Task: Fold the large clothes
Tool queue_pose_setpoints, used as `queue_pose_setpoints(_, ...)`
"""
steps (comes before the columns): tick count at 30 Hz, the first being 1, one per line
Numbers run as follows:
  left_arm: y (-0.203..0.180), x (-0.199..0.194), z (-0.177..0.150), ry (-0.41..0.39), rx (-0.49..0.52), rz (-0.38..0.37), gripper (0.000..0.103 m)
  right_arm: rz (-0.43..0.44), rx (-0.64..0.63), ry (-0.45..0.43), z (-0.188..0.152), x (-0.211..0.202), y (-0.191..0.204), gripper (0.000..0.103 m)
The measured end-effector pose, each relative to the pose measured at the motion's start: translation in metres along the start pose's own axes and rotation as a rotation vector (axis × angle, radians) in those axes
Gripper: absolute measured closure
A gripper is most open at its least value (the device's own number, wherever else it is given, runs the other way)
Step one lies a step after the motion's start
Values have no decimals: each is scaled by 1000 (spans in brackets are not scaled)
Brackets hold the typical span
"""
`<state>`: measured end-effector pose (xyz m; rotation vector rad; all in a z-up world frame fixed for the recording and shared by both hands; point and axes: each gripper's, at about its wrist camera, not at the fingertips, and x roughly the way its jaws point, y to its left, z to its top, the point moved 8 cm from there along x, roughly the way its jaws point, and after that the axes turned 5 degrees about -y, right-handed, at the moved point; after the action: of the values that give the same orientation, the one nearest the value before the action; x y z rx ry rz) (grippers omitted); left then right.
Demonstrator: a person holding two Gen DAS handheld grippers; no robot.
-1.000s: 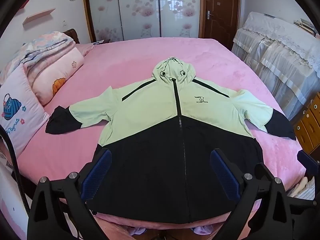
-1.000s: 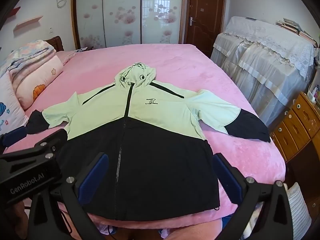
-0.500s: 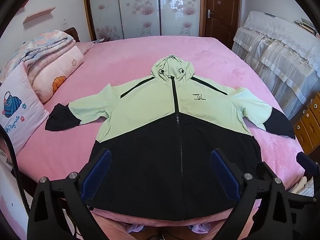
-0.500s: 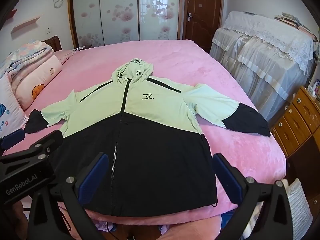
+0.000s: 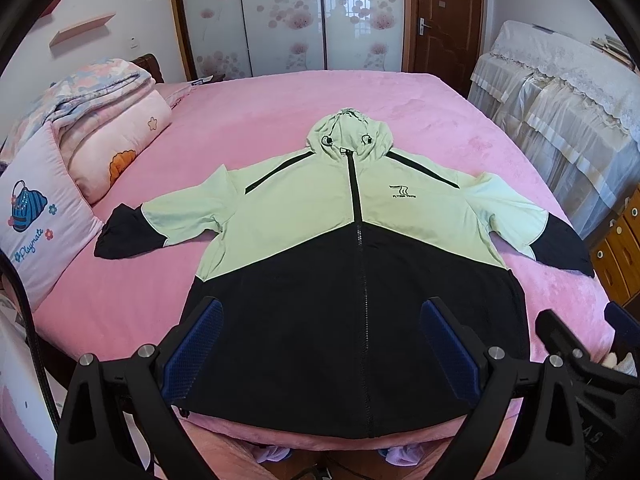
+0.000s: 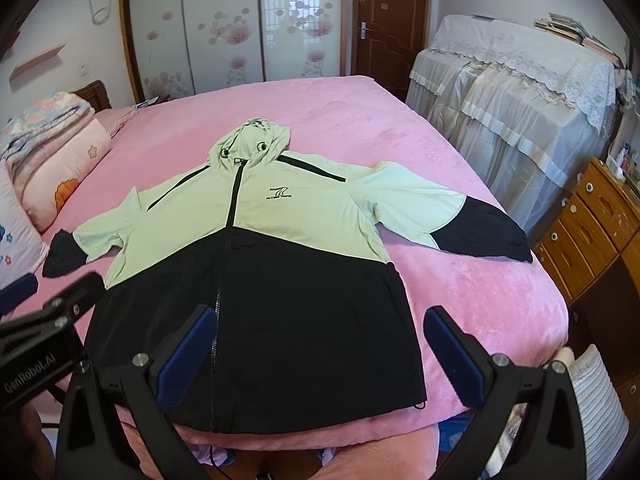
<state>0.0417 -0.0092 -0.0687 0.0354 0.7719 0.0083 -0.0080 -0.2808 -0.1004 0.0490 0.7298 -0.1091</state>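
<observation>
A large hooded zip jacket [image 5: 316, 216] [image 6: 280, 216], light green on top and black below, lies flat and face up on the pink bed [image 5: 280, 112] [image 6: 340, 112]. Its sleeves are spread to both sides and its hood points to the far side. My left gripper [image 5: 320, 344] is open and empty, held above the black hem near the bed's front edge. My right gripper [image 6: 320, 352] is open and empty, above the hem's right half. The left gripper's body shows at the left of the right wrist view [image 6: 40, 344].
Folded quilts and pillows [image 5: 80, 144] are stacked at the bed's left side. A covered cabinet [image 6: 516, 92] and a wooden dresser [image 6: 596, 224] stand to the right. Wardrobe doors [image 5: 288, 16] and a brown door lie beyond the bed.
Both grippers have drifted slightly, so the jacket sits a little lower and more to the left in the views. The jacket has not moved and both grippers stay open.
</observation>
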Motion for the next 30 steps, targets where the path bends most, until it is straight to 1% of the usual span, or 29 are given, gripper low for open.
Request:
queue_pose_setpoints(10,3,1,-1,16,-6,-9,4,-11,-15,-8,4,0,-2,0)
queue_pose_setpoints(30,6,5,-3,36,-23,-19,4,-13,-42,-8,10,2,8,0)
